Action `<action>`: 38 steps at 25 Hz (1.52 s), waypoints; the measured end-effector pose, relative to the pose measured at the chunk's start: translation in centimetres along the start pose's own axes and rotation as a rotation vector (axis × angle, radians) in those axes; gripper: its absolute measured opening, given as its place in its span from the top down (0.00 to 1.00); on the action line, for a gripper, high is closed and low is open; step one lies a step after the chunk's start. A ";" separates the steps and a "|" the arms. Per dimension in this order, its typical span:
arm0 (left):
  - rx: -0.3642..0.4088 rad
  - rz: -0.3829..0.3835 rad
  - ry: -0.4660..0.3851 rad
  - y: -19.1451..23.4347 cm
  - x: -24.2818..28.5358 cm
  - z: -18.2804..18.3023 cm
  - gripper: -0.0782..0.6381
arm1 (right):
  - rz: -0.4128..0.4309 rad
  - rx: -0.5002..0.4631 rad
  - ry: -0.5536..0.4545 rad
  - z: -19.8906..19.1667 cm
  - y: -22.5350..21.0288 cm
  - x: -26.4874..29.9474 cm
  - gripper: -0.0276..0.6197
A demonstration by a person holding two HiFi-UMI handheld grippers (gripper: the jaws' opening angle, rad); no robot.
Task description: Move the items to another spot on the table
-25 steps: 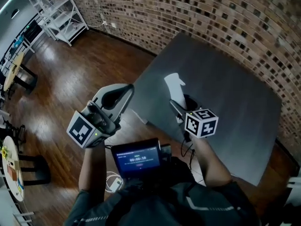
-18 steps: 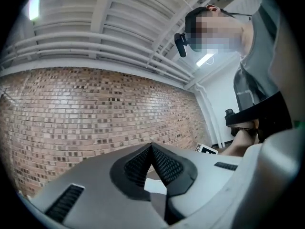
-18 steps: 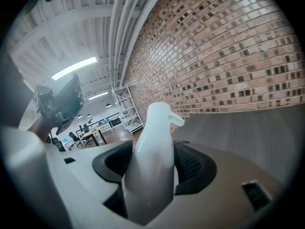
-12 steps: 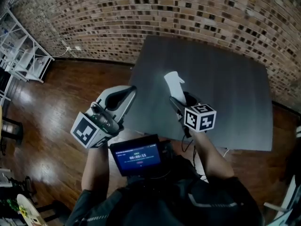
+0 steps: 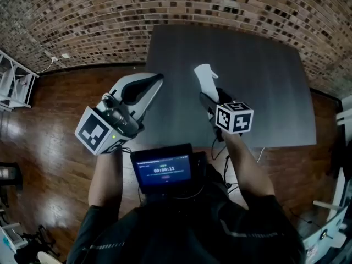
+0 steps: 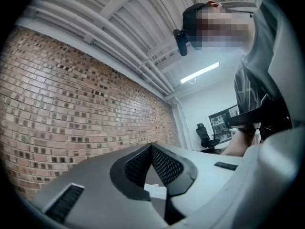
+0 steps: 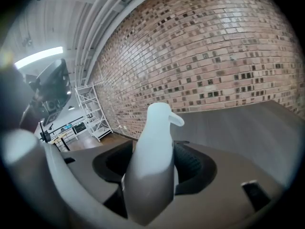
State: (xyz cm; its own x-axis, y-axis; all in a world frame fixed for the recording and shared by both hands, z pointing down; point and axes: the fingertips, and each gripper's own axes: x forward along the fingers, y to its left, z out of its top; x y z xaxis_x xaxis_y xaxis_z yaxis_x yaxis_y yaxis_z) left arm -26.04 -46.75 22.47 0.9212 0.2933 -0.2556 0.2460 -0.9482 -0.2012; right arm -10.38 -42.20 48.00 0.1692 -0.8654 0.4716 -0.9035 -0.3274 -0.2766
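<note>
A white bottle-shaped item [image 5: 205, 79] with a small spout at its top [image 7: 153, 142] stands up between the jaws of my right gripper [image 5: 212, 99], which is shut on its lower body [image 7: 151, 175]. It hangs above the near part of the dark grey table [image 5: 258, 65]. My left gripper [image 5: 158, 80] is shut with nothing in it, its jaw tips meeting in the left gripper view [image 6: 151, 146]. Its tip hangs at the table's left edge. No other item shows on the table.
A brick wall [image 5: 165, 4] runs behind the table. Wooden floor [image 5: 49, 131] lies to the left, with a white shelf rack [image 5: 12, 81] at the far left. A small screen [image 5: 165, 171] sits at the person's chest.
The view has swung so the table lies straight ahead. Both grippers have moved toward it, the left one up to its edge. The right one still holds the white item.
</note>
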 end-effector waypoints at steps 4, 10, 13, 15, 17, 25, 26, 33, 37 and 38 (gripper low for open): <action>-0.043 -0.023 -0.019 1.5 0.6 -0.6 0.90 | -0.048 0.024 0.061 -1.4 -1.0 1.5 0.53; -0.096 -0.037 0.010 2.7 1.8 -4.7 0.90 | -0.094 0.054 0.183 -5.7 -4.3 5.7 0.53; -0.119 -0.050 0.024 3.4 3.1 -6.3 0.90 | -0.113 0.060 0.241 -7.5 -6.5 7.9 0.53; -0.133 -0.055 0.035 3.7 3.6 -6.7 0.90 | -0.128 0.054 0.283 -8.7 -7.3 8.7 0.53; -0.162 -0.057 0.052 4.3 3.8 -7.8 0.90 | -0.136 0.059 0.322 -9.9 -7.9 9.8 0.53; -0.205 -0.074 0.090 4.3 3.4 -12.0 0.90 | -0.156 0.089 0.396 -14.4 -9.5 12.1 0.53; -0.212 -0.072 0.092 4.3 3.4 -12.2 0.90 | -0.154 0.087 0.398 -14.6 -9.5 12.2 0.53; -0.247 -0.056 0.090 4.6 2.8 -13.4 0.90 | -0.148 0.094 0.430 -16.1 -9.1 12.8 0.53; -0.254 -0.052 0.086 4.6 2.9 -13.4 0.90 | -0.153 0.089 0.429 -15.8 -9.4 12.8 0.52; -0.253 -0.053 0.086 4.5 2.9 -13.4 0.90 | -0.153 0.086 0.431 -15.8 -9.4 12.8 0.52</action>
State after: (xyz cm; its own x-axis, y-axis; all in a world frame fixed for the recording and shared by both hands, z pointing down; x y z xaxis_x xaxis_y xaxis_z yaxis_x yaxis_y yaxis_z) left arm -18.23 -51.86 33.49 0.9245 0.3421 -0.1678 0.3522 -0.9354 0.0332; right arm -5.97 -44.21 69.88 0.1026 -0.5738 0.8126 -0.8418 -0.4853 -0.2365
